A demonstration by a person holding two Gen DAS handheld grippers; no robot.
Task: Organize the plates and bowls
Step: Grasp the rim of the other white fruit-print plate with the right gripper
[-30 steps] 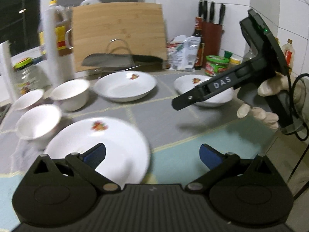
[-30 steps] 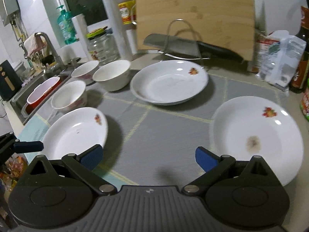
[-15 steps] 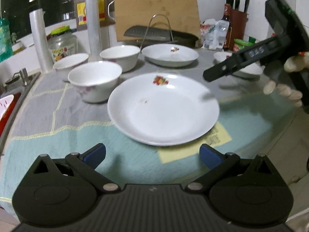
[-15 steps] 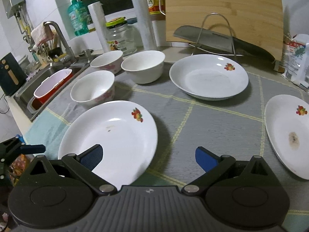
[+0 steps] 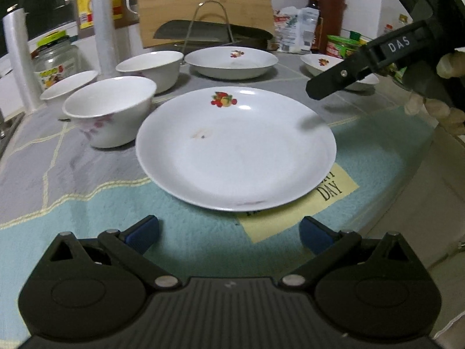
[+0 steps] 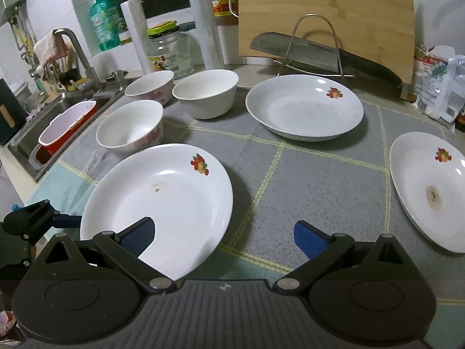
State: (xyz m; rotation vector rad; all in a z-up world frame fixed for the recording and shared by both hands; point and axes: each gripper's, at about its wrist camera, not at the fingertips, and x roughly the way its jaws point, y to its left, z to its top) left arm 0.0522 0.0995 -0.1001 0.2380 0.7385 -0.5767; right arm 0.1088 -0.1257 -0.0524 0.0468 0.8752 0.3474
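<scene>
Both my grippers, left [image 5: 229, 234] and right [image 6: 223, 235], had closed in on the near plate [image 5: 235, 148], jaws wide, holding nothing. Glossy, round and white, it lay flat at the mat's [image 5: 87, 218] front edge, bare cloth to its right.

Glossy white plate [image 5: 235, 148] on rough cloth mat [image 5: 87, 192]; wooden board [image 6: 325, 14].

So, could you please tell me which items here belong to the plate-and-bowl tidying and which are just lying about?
Job: near plate, back plate, right plate, three bowls.
Lying about: cutting board, cleaver, glass jar, soap bottle.
</scene>
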